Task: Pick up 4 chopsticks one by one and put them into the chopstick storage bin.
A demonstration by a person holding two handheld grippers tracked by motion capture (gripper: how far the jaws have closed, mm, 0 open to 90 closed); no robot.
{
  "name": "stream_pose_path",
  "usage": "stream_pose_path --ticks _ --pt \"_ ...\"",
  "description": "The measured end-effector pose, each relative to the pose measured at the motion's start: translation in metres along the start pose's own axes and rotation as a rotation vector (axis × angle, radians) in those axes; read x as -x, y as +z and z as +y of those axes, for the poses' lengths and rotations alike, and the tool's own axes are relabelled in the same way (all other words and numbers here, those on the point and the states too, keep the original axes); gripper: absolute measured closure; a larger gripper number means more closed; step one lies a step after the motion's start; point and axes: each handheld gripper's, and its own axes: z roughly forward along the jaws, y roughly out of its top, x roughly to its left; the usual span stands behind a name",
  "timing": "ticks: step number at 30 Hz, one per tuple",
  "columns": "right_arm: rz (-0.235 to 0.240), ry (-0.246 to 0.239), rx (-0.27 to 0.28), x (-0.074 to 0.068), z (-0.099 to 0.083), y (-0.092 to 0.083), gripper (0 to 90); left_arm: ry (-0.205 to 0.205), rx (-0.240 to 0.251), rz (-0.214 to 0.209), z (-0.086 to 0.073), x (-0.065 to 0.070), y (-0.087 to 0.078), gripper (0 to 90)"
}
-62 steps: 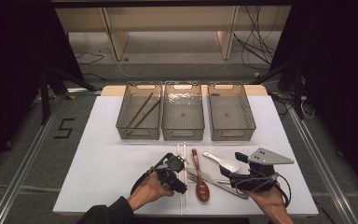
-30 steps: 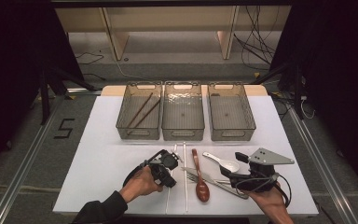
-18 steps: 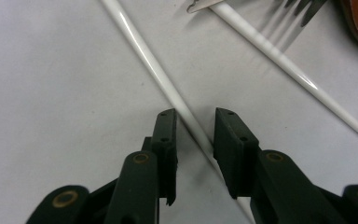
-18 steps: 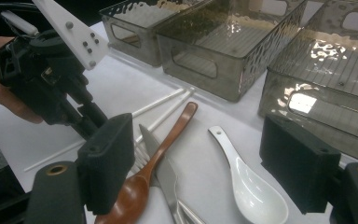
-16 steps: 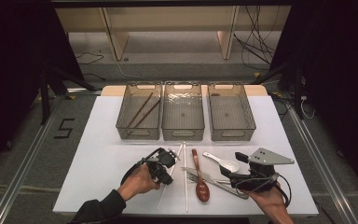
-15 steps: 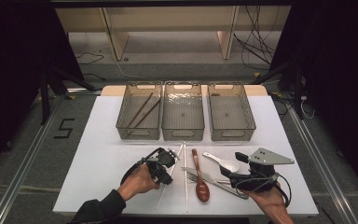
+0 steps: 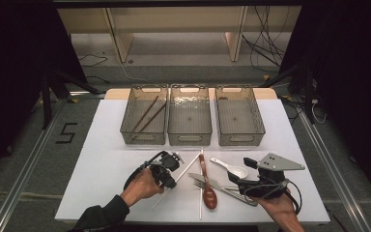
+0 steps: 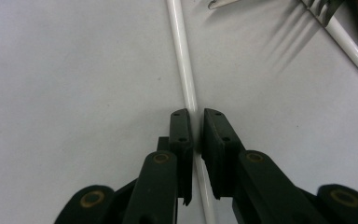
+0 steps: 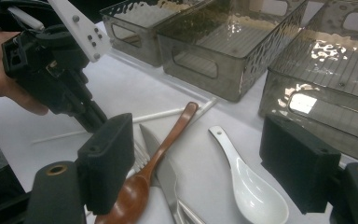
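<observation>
Left hand-held gripper (image 8: pixel 195 128): its jaws had just been closing and pinched one white chopstick (image 8: pixel 182 65) between the pads, low over the counter (image 7: pixel 101 164).
Right hand-held gripper (image 9: pixel 205 158): jaws stood wide apart with nothing between them, above the cutlery.
White chopsticks: two; the gripped one lay slanted at the counter's front middle, just left of the second white chopstick (image 7: pixel 201 193), which lay straight.
Look of the gripped chopstick: thin, round, plain glossy white, very long.
Other cutlery: one brown wooden spoon (image 7: pixel 207 191), one white ceramic spoon (image 7: pixel 232 168), one knife (image 7: pixel 222 186), one fork (image 9: pixel 140 158), clustered between the two grippers.
Bins: three clear grey bins (image 7: pixel 190 116) in a row at the back.
Brown chopsticks (image 7: pixel 146 115): two, inside the left bin.
</observation>
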Motion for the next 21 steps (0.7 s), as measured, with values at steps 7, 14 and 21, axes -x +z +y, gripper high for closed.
stream_pose_path --ticks 7,14,21 --pt "-0.001 -0.001 -0.001 0.000 0.000 0.000 27.0 0.010 -0.016 0.035 -0.003 -0.009 -0.003 84.4" --pt "0.000 0.000 -0.002 0.000 0.000 0.000 27.0 0.030 -0.020 0.033 -0.003 -0.012 -0.003 84.8" --pt "0.000 0.001 0.000 0.000 0.000 0.000 27.1 0.044 -0.022 0.036 -0.004 -0.014 -0.004 85.0"
